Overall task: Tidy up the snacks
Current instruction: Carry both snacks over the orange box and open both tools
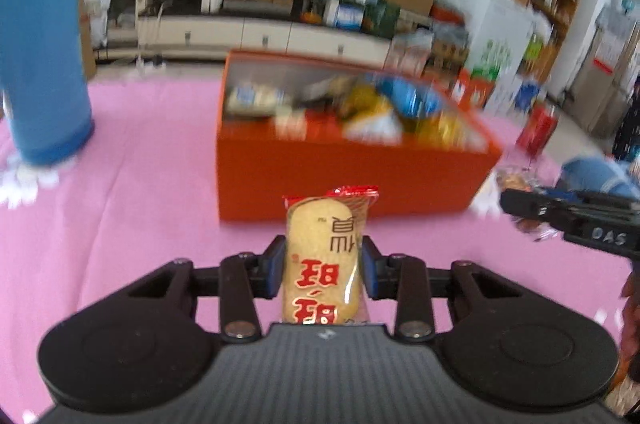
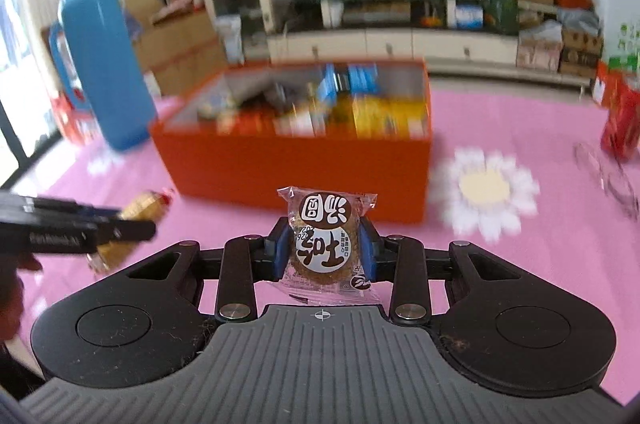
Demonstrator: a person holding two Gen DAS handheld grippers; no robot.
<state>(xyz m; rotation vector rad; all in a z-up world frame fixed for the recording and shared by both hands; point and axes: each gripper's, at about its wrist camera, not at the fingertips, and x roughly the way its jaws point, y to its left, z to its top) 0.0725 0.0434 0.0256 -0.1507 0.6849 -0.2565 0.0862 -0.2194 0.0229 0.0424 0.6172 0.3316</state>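
My left gripper (image 1: 324, 264) is shut on a pale rice cracker packet (image 1: 322, 256) with red characters, held above the pink tablecloth in front of the orange box (image 1: 344, 175). My right gripper (image 2: 325, 252) is shut on a brown cracker packet (image 2: 326, 240) with a white label, also in front of the orange box (image 2: 296, 163). The box is open and holds several snack packets. Each gripper shows at the edge of the other's view: the right one (image 1: 520, 201) and the left one (image 2: 132, 224) with its rice cracker (image 2: 140, 207).
A tall blue thermos (image 1: 40, 35) stands left of the box, also in the right wrist view (image 2: 104, 63). A red carton (image 2: 622, 119) stands at the table's right. The pink cloth has white flower prints (image 2: 484, 187). Cluttered shelves and cabinets lie beyond the table.
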